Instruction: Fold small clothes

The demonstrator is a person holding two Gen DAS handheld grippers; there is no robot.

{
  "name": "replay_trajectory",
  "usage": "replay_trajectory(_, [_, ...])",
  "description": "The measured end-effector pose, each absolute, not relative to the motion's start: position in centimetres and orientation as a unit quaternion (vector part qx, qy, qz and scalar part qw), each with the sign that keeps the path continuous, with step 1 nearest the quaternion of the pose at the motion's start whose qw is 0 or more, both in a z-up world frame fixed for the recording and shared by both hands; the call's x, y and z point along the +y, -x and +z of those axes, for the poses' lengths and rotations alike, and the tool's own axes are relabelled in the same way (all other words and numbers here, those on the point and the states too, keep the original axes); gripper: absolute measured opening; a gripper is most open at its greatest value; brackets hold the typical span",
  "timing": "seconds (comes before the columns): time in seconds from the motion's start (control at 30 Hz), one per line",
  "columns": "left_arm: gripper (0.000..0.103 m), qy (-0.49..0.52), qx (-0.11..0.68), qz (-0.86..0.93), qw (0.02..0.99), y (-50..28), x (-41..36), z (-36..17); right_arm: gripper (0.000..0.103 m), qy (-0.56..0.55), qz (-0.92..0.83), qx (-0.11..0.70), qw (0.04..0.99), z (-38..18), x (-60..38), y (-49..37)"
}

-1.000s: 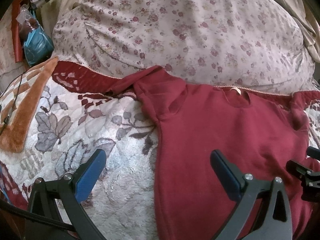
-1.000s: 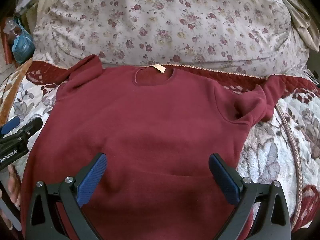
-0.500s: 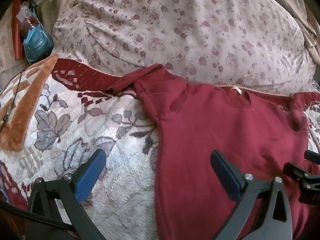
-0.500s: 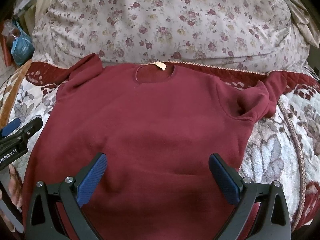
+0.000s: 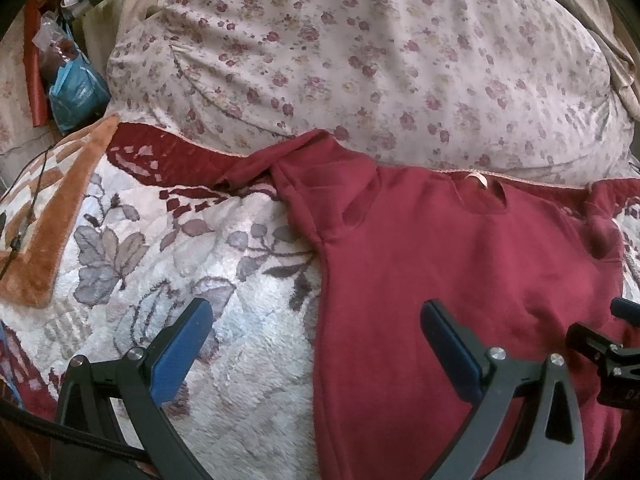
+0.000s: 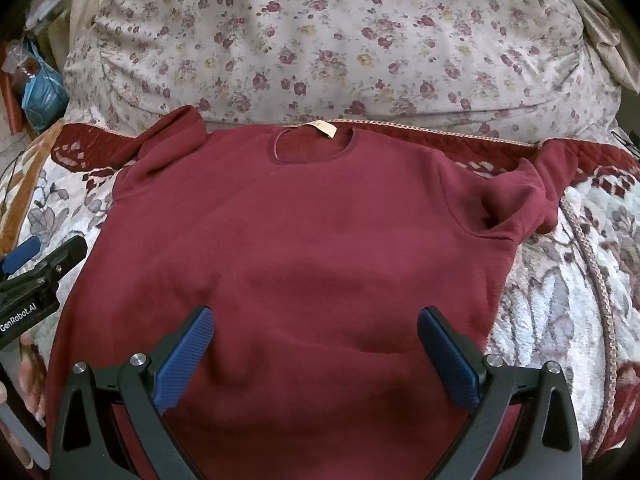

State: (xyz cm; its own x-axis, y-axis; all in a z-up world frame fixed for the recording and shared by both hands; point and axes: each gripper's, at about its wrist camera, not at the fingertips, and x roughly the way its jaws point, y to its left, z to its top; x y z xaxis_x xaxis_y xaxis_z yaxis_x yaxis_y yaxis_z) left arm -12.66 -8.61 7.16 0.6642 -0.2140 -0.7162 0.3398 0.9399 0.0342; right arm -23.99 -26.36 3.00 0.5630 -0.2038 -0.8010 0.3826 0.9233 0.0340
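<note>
A dark red sweatshirt (image 6: 296, 248) lies flat on a floral blanket (image 5: 168, 264), neck hole with a tan label (image 6: 324, 128) at the far side. Its sleeves are bunched at the left shoulder (image 6: 172, 140) and the right shoulder (image 6: 532, 196). My right gripper (image 6: 316, 344) is open and empty above the shirt's lower middle. My left gripper (image 5: 316, 340) is open and empty, straddling the sweatshirt's (image 5: 460, 272) left side edge, left finger over the blanket, right finger over the shirt. Each gripper shows at the edge of the other's view.
A large floral pillow (image 6: 340, 48) lies behind the shirt's collar. A blue plastic bag (image 5: 76, 92) and clutter sit at the far left. An orange-brown blanket edge (image 5: 52, 232) lies at the left. A braided trim (image 6: 596, 272) runs down the right side.
Both grippers have drifted slightly, the right one a little to the left; the shirt lies as before. Both stay open.
</note>
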Motion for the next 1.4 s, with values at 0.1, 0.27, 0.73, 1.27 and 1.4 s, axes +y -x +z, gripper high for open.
replay_trajectory(0.1, [0.103, -0.085, 0.379, -0.146, 0.910, 12.5, -8.6, 7.1, 0.103, -0.109, -0.171, 0.432, 0.879, 3.0, -26.2, 23.6])
replay_trajectory(0.27, [0.103, -0.087, 0.380, -0.141, 0.910, 12.4, -8.6, 6.9, 0.103, -0.115, -0.164, 0.435, 0.878, 2.8, -25.8, 22.6])
replay_trajectory(0.73, [0.103, -0.089, 0.390, -0.132, 0.907, 11.8, -8.5, 6.3, 0.103, -0.097, -0.142, 0.435, 0.884, 2.6, -24.4, 19.9])
replay_trajectory(1.27, [0.103, -0.029, 0.453, -0.087, 0.887, 8.3, -5.3, 6.3, 0.102, -0.065, -0.103, 0.432, 0.894, 3.5, -23.4, 16.8])
replay_trajectory(1.4, [0.103, -0.035, 0.454, -0.067, 0.888, 6.9, -4.8, 7.2, 0.100, -0.045, -0.074, 0.428, 0.899, 4.0, -22.2, 14.8])
